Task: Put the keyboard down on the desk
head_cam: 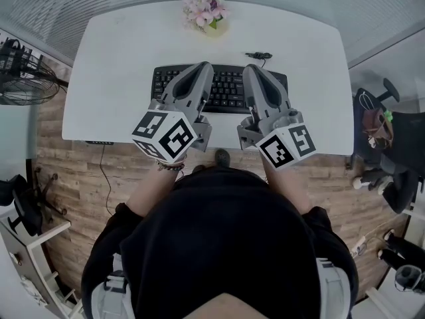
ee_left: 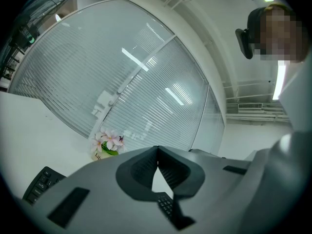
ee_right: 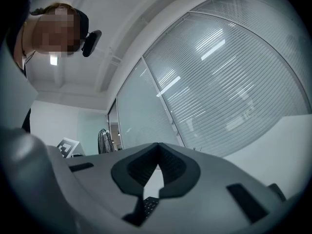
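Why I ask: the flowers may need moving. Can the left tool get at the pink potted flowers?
Probably yes: only bare white desk lies between the left tool and the pink potted flowers; its jaws are shut.

The left gripper (head_cam: 204, 66) and the right gripper (head_cam: 251, 69) share one build: smooth pale grey shells that taper to a rounded point at the fingertips. Behind the fingers, at the hand end, each carries a white cube (head_cam: 165, 135) printed with black square markers. Seen from the gripper views, the fingers (ee_left: 141, 167) are lined with darker grey ribbed pads (ee_right: 176, 166), and a dark rectangular slot (ee_left: 68, 206) is sunk into the shell to either side of them. The person wears a black top (head_cam: 219, 244). A dark bracelet (head_cam: 170, 167) circles the left wrist, just behind that cube.
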Available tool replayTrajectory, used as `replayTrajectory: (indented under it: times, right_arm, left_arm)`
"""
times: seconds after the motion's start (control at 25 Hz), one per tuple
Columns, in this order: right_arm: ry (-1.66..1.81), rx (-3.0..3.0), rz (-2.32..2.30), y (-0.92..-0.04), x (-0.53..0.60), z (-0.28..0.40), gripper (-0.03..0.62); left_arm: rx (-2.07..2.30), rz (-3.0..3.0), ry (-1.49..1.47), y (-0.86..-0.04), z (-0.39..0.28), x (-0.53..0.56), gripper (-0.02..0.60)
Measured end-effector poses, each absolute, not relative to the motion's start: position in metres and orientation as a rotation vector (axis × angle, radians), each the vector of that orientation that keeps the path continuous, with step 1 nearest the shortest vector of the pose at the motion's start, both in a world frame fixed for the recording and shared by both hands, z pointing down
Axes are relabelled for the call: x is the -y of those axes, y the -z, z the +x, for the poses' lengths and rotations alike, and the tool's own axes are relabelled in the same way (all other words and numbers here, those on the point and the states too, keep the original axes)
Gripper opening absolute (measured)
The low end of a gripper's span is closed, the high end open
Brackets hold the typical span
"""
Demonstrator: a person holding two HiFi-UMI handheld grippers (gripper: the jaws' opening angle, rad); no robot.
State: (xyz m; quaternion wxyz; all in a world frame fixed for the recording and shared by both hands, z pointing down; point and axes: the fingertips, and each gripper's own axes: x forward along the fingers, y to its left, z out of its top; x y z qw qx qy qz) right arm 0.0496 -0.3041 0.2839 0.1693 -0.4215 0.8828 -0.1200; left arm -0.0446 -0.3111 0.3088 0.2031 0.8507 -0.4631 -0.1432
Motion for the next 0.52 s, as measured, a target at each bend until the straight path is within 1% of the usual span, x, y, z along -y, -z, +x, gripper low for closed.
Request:
replayTrajectory:
  times: [0.52]
  right_arm:
    - [0.344, -2.508, -1.202, -0.2855, 0.3014, 0.0466, 0.002]
  left_arm:
    - [1.293, 2.374, 0.397, -0.3106, -0.0476, 0.3087, 0.009]
